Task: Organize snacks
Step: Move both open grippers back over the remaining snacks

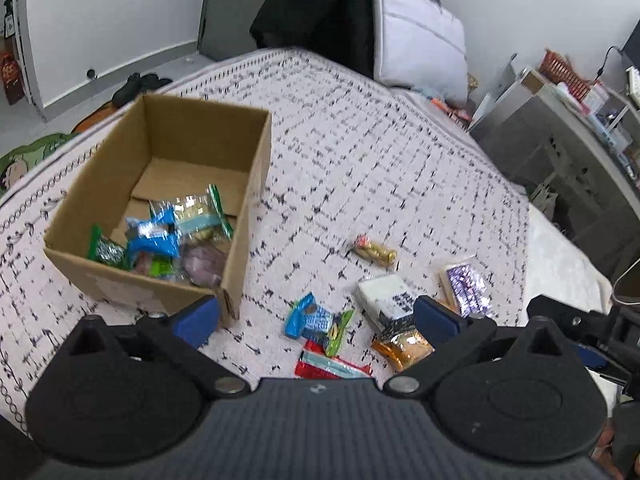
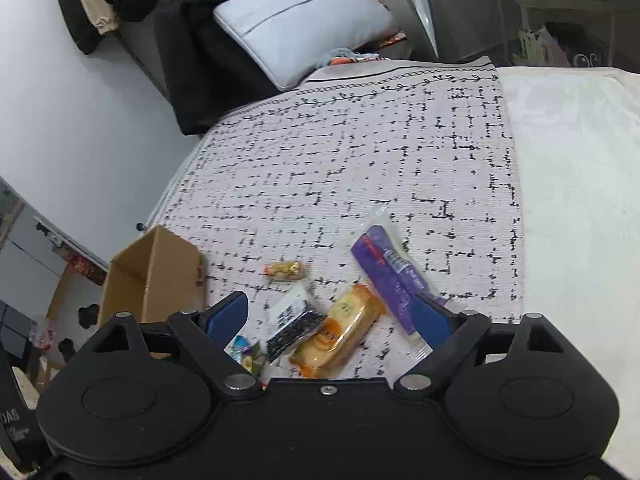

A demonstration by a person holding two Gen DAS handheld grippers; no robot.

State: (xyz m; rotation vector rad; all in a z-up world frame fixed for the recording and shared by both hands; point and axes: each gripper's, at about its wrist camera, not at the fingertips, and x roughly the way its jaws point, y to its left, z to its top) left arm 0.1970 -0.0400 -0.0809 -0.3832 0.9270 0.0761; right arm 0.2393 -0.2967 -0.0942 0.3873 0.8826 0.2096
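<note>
Left wrist view: snack wrappers [image 1: 320, 322] blurred, labels unreadable; left, right jaws both spread, gripping nothing.

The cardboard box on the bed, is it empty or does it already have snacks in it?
Partly filled. The cardboard box stands open-topped with several wrapped snacks piled in its near corner; bare bottom shows behind them.

Bed with white black-checked woven cover [image 2: 360, 152], pale padded pillow [image 2: 304, 20] at its head, plain white walls [image 1: 112, 12], grey cluttered shelving unit [image 1: 560, 136] beside.
</note>
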